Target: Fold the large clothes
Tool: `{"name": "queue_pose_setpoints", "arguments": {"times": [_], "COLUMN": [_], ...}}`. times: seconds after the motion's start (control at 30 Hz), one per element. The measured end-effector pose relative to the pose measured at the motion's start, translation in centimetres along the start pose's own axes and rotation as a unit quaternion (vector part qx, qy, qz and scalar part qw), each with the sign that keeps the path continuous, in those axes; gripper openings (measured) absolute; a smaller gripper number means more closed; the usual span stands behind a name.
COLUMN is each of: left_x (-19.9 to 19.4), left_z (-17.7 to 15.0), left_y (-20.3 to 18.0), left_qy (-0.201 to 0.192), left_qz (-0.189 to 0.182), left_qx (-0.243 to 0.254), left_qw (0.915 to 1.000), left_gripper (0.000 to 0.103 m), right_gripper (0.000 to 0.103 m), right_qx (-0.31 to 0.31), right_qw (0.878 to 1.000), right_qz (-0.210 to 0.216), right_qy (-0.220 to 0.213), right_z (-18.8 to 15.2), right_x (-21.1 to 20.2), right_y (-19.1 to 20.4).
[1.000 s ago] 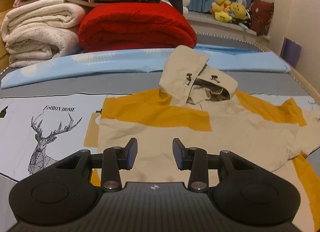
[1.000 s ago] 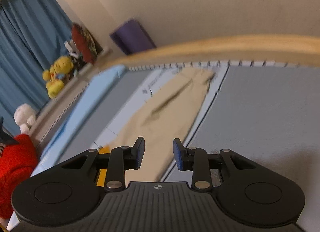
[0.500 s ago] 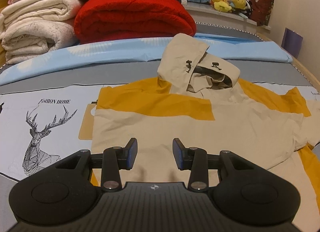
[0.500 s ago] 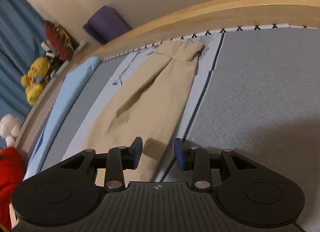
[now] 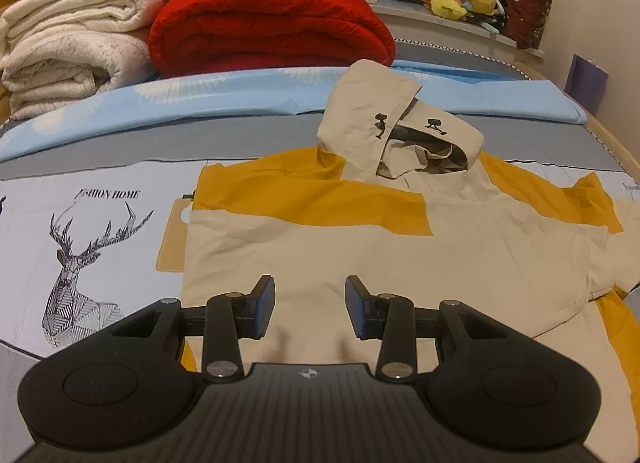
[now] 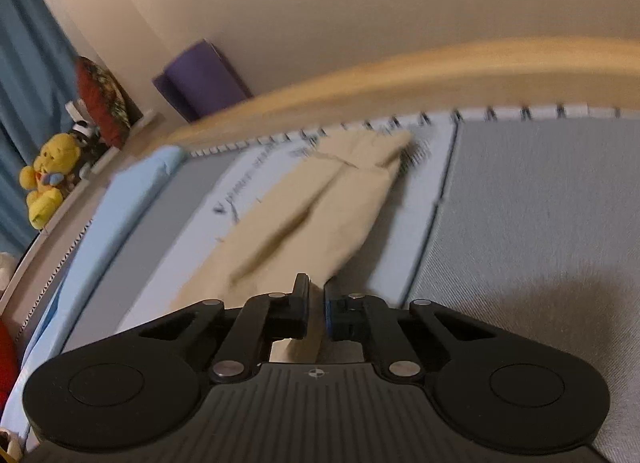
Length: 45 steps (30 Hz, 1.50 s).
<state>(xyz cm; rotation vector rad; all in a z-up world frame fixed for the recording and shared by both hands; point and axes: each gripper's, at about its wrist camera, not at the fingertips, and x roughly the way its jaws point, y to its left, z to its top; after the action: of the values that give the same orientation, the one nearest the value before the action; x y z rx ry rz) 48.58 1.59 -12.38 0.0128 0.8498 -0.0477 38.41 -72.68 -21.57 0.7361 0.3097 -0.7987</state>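
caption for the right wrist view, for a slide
Right gripper closing on the beige jacket sleeve stretched across the bed.

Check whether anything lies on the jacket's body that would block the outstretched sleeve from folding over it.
Nothing visible does. The jacket lies flat on the bed, its front bare; only its own hood stands up at the collar. The right hand-held gripper is closing on the sleeve.

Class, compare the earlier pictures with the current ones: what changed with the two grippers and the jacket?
The right gripper moved in over the beige sleeve and its jaws are closing on the sleeve's near edge. The left gripper stayed open above the jacket, which lies flat as before.
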Motion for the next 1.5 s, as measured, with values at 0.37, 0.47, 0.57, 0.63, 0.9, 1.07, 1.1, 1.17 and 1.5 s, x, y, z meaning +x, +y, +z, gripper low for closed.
{"name": "queue_pose_setpoints", "arguments": {"times": [0.37, 0.47, 0.57, 0.63, 0.9, 1.07, 1.1, 1.17, 1.5], "left_x": [-0.4, -0.9, -1.7, -2.2, -3.7, -4.4, -4.4, -4.3, -1.9], "left_z": [-0.4, -0.5, -0.3, 0.0, 1.4, 1.6, 1.6, 1.5, -0.1], "left_y": [0.9, 1.1, 1.8, 2.8, 7.7, 9.7, 9.9, 10.1, 5.8], "left_qy": [0.038, 0.04, 0.034, 0.029, 0.016, 0.015, 0.017, 0.02, 0.032], "left_qz": [-0.003, -0.013, -0.02, -0.019, -0.017, -0.025, -0.027, -0.033, -0.052], "left_qx": [-0.017, -0.023, -0.025, -0.037, -0.1, -0.123, -0.127, -0.135, -0.095], "left_qw": [0.9991, 0.9989, 0.9989, 0.9987, 0.9947, 0.9919, 0.9913, 0.9901, 0.9936], "left_gripper": [0.043, 0.043, 0.043, 0.043, 0.043, 0.043, 0.043, 0.043, 0.043], "right_gripper": [0.004, 0.004, 0.003, 0.003, 0.004, 0.015, 0.016, 0.016, 0.028], "right_qx": [-0.091, -0.147, -0.23, -0.288, -0.532, -0.603, -0.611, -0.611, -0.431], "right_qw": [0.995, 0.987, 0.969, 0.948, 0.744, 0.665, 0.66, 0.669, 0.837], "right_qz": [0.022, 0.028, 0.055, 0.106, 0.402, 0.44, 0.435, 0.423, 0.338], "right_qy": [-0.046, -0.056, -0.073, -0.081, -0.028, 0.032, 0.028, 0.019, 0.006], "right_z": [1.9, 1.2, -0.9, -3.4, -23.1, -32.0, -32.5, -32.4, -23.8], "right_x": [-8.4, -10.8, -14.0, -17.1, -35.6, -42.4, -43.3, -45.1, -43.9], "right_y": [9.0, 12.7, 17.7, 21.9, 32.8, 32.1, 31.7, 30.8, 24.0]}}
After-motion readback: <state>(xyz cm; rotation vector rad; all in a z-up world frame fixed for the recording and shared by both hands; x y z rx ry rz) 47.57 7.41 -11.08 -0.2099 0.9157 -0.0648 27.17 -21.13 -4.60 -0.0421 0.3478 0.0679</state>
